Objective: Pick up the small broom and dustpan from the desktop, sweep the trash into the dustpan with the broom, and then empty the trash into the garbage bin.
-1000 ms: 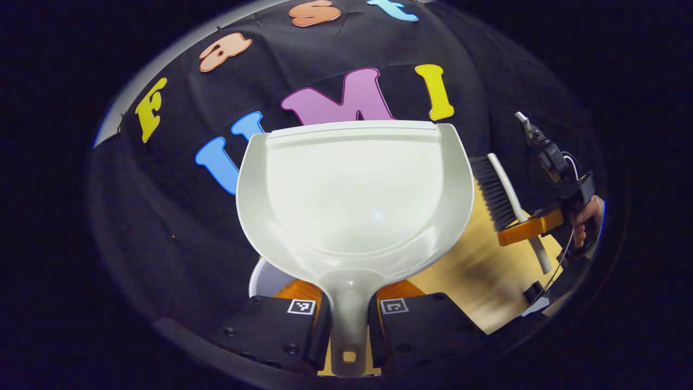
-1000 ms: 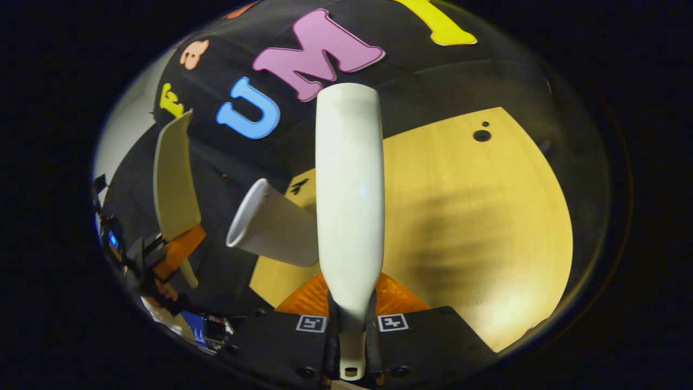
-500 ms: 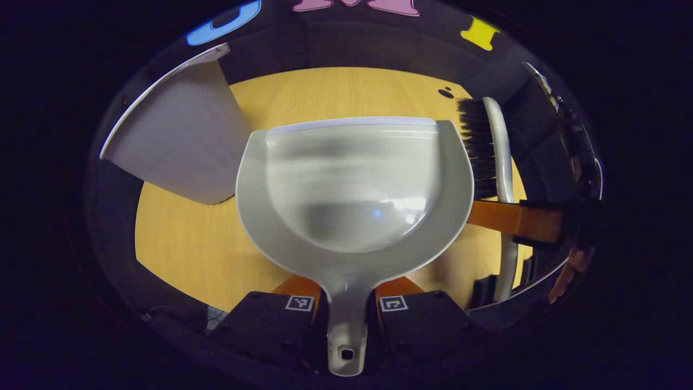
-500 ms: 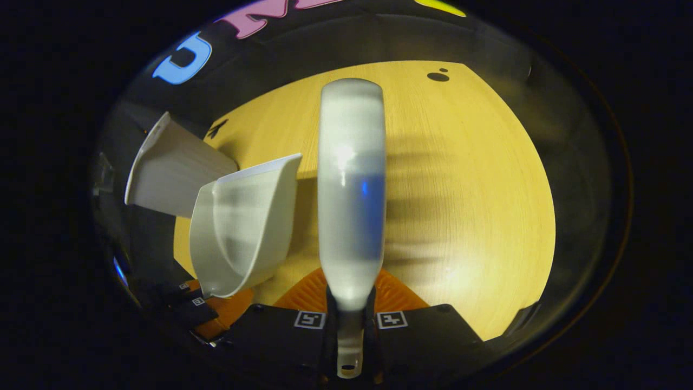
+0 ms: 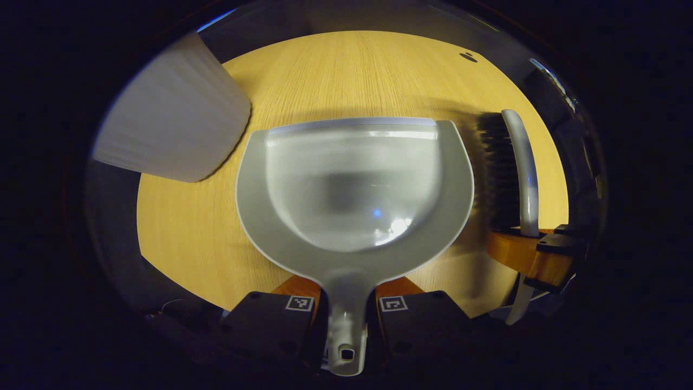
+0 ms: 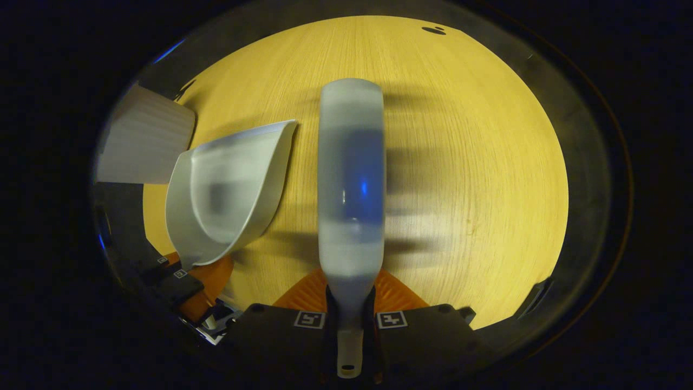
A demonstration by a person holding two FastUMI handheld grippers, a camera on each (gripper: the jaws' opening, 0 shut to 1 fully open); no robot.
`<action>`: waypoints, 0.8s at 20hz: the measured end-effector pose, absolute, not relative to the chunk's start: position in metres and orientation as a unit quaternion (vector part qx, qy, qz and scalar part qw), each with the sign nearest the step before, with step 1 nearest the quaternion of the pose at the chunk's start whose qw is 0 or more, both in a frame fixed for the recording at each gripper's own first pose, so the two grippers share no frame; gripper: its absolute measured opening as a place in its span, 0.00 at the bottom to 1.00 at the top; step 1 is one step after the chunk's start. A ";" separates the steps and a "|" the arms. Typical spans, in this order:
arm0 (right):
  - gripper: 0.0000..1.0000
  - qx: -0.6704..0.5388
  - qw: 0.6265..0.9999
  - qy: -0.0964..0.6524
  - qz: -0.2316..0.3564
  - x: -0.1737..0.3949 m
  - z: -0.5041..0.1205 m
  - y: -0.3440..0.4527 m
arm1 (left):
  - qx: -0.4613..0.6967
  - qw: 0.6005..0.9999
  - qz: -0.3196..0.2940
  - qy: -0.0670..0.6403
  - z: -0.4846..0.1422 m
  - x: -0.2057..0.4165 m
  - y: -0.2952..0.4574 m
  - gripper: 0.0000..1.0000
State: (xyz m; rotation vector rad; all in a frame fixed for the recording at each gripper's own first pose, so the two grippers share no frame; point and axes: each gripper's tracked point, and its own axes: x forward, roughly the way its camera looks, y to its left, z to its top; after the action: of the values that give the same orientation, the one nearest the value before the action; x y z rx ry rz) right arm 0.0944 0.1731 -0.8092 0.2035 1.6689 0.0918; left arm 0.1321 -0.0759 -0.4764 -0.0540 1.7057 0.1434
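A: At the bottom of the left gripper view, the left gripper [image 5: 346,319] has its jaws clamped on the glossy dustpan [image 5: 354,189] handle, above the wood-grain bench [image 5: 346,70].

B: The right gripper [image 6: 351,325] pinches the smooth broom [image 6: 351,179] handle; bristles hidden here. Ribbed white garbage bin [image 5: 173,124] far left, rim cut off.

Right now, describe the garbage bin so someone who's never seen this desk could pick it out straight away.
Start from the wooden desktop. At its far left edge, beyond the dustpan held in the left gripper, is the garbage bin. It is a tall, plain pale container with tapering sides, unlike the shallow scoop-shaped dustpan and the dark-bristled broom on the other side.
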 end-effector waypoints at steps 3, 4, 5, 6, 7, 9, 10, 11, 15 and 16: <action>0.21 0.091 0.664 0.741 0.040 0.094 -0.817 0.176 | -0.021 0.655 0.065 0.752 -0.471 0.135 -0.076 0.28; 0.21 0.095 0.660 0.744 0.037 0.092 -0.817 0.176 | -0.020 0.652 0.062 0.755 -0.474 0.132 -0.076 0.28; 0.23 0.096 0.660 0.745 0.035 0.093 -0.816 0.178 | -0.019 0.650 0.058 0.758 -0.473 0.132 -0.076 0.28; 0.25 0.095 0.659 0.745 0.036 0.093 -0.815 0.178 | -0.018 0.649 0.053 0.759 -0.474 0.133 -0.075 0.29; 0.26 0.094 0.660 0.744 0.036 0.093 -0.815 0.177 | -0.015 0.649 0.051 0.759 -0.473 0.133 -0.075 0.30; 0.30 0.095 0.659 0.746 0.040 0.092 -0.813 0.182 | -0.008 0.648 0.047 0.760 -0.473 0.133 -0.072 0.33; 0.47 0.094 0.657 0.746 0.041 0.091 -0.812 0.185 | 0.000 0.646 0.047 0.762 -0.475 0.132 -0.066 0.38; 0.65 0.094 0.660 0.745 0.041 0.092 -0.811 0.186 | 0.002 0.646 0.042 0.762 -0.476 0.129 -0.065 0.56; 0.99 0.081 0.665 0.742 0.035 0.089 -0.809 0.181 | -0.009 0.656 0.043 0.753 -0.471 0.131 -0.070 0.83; 0.94 0.084 0.670 0.736 0.033 0.091 -0.807 0.181 | -0.021 0.660 0.036 0.750 -0.468 0.131 -0.076 0.83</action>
State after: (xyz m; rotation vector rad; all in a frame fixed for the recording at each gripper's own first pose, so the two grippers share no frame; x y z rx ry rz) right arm 0.0911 0.1810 -0.8066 0.1898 1.6594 0.0743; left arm 0.1310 -0.0764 -0.4683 -0.0468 1.6972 0.0815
